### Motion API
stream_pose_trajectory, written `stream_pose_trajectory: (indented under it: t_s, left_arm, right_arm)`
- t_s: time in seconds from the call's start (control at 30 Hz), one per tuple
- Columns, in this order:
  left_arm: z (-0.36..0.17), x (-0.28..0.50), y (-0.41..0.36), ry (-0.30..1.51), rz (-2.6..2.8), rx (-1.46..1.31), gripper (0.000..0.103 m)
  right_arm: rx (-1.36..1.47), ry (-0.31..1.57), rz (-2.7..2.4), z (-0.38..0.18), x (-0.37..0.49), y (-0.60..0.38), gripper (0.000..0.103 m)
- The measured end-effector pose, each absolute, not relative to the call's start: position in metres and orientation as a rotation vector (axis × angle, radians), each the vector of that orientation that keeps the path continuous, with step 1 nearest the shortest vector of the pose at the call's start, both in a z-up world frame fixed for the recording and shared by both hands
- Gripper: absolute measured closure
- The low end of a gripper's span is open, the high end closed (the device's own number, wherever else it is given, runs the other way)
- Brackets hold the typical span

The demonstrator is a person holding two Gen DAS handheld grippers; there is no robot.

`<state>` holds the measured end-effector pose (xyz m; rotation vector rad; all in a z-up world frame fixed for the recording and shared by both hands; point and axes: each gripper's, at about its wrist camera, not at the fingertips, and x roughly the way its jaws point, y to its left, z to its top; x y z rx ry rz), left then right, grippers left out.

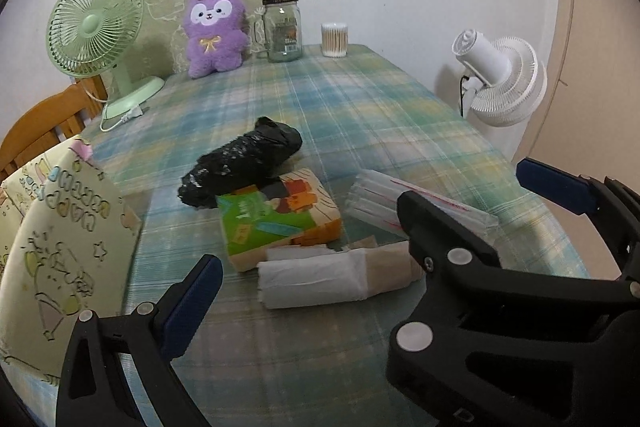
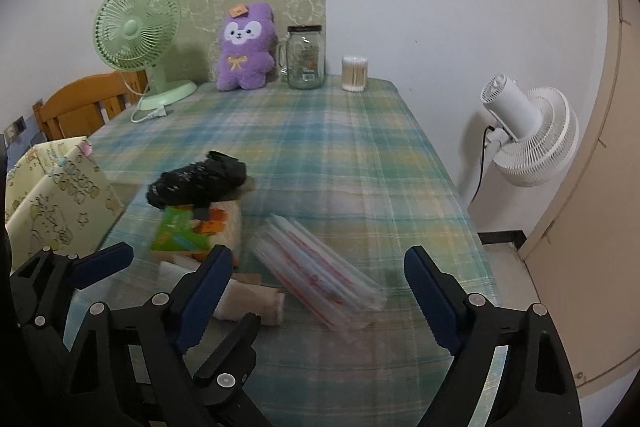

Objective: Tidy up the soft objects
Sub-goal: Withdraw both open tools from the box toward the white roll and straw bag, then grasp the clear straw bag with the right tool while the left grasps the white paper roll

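Note:
On the plaid tablecloth (image 1: 340, 107) lie a black plastic bag bundle (image 1: 244, 163), a green and orange tissue packet (image 1: 280, 215), a white roll with a brown paper end (image 1: 320, 279) and a clear packet of straws (image 2: 320, 279). My left gripper (image 1: 320, 263) is open just above the white roll, touching nothing. My right gripper (image 2: 320, 259) is open with the straw packet lying between and just beyond its fingers, pads clear of it. The two grippers crowd together and their inner fingers overlap. A purple plush toy (image 1: 214, 31) sits at the far end.
A cream cartoon-print box (image 1: 60, 247) stands at the table's left edge, before a wooden chair (image 1: 44, 123). At the back stand a green desk fan (image 1: 96, 23), a glass jar mug (image 1: 282, 29) and a cotton swab tub (image 1: 334, 39). A white floor fan (image 1: 500, 75) stands off the right edge.

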<state>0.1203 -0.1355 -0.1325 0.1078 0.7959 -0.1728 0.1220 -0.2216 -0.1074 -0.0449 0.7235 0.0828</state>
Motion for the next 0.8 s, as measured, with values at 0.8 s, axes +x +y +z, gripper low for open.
stream_pose_trajectory:
  t_s: [0.8]
  left_arm:
    - [-0.149,0.129,-0.137,0.884,-0.147,0.135,0.017]
  right_arm:
    - [-0.029,0.868,0.140,-0.140,0.155,-0.229,0.014]
